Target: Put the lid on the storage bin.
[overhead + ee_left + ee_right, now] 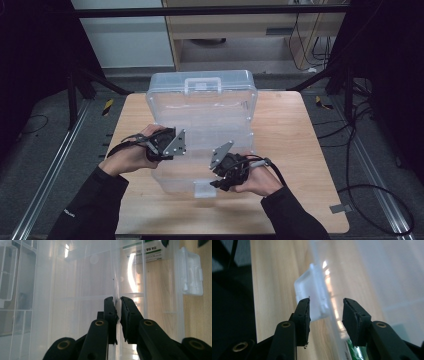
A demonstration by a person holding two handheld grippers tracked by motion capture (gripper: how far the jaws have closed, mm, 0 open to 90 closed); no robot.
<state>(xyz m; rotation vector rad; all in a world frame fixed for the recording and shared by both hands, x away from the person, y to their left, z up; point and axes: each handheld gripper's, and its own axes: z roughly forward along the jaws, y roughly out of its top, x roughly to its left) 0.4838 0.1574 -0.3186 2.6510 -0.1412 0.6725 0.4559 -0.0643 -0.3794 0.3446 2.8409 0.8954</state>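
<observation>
A clear plastic compartment box [200,120] stands on the wooden table [290,140] with its lid [202,87] raised at the far side. My left gripper [179,145] reaches in from the box's left side. In the left gripper view it [118,302] is shut on a thin clear wall [115,287] of the box. My right gripper [217,182] sits at the box's near edge. In the right gripper view it [326,302] stands open with the white latch [312,290] between the jaws; the pads do not press on it.
The latch [191,272] and a printed label [147,252] also show in the left gripper view. Bare table lies right of the box [300,165]. Cables [370,195] and metal rails [372,165] lie on the floor beside the table.
</observation>
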